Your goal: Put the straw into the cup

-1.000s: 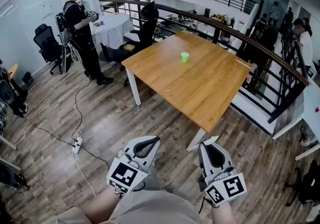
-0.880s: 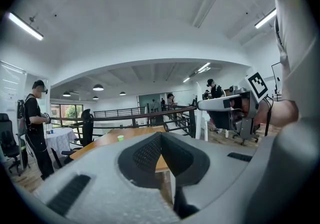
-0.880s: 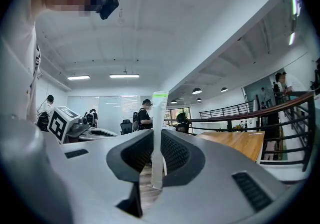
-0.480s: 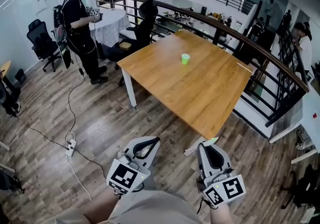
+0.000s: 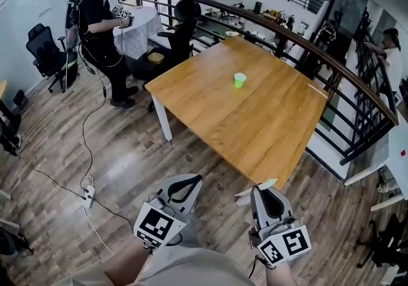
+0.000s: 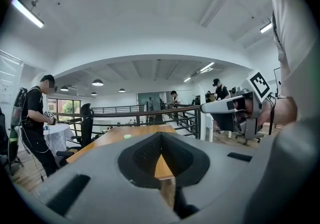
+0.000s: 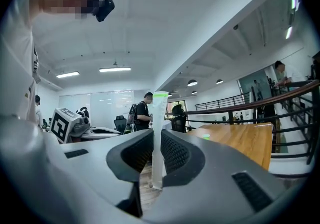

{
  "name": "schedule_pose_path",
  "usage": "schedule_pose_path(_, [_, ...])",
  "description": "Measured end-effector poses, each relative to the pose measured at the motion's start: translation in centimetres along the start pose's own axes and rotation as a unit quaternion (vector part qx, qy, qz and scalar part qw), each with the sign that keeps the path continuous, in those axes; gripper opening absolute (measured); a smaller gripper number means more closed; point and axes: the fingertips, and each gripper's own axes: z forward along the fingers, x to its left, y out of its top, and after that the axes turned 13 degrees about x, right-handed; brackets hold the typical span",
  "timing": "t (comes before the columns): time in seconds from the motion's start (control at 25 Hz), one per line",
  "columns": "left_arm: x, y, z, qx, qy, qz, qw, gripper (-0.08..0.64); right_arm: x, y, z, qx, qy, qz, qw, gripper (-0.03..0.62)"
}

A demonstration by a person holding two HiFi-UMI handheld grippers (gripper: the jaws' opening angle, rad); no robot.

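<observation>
While short of the table [image 5: 255, 119], right gripper [image 5: 263, 188]: clamped on straw [image 7: 159, 133] (upright)
Left gripper [image 5: 191, 179]: closed, empty
Cup [image 5: 240, 79]: stood on table

Small green plastic cup [image 5: 240, 79] sits upright far out on the wooden table [image 5: 255, 125]. The white paper-wrapped straw [image 7: 160, 118], green-tipped, stands upright nearby, pinched in the right gripper [image 7: 156, 160].

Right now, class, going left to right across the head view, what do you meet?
Office chair by the wall, person in black, tall-backed black chair, green cup, person at the right edge.
</observation>
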Motion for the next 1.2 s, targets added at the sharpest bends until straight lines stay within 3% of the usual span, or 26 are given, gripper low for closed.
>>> schedule_pose_path(0.52, [11.0,1.2,9.5,0.016,-0.027,-0.025,0.9992,0.014,-6.8,3.0,12.1,0.008,-0.028,0.018,0.999,0.051])
schedule_pose_path(0.84, [18.5,3.5,14.7,0.016,-0.048,0.002,0.9987,0.014,-10.0,6.2,20.0,0.013,-0.050,0.032,0.998,0.051])
schedule_pose_path(1.2, [26.8,5.8,20.1,0.006,-0.067,0.004,0.9977,0.014,-13.3,9.8,28.6,0.025,-0.068,0.041,0.996,0.051])
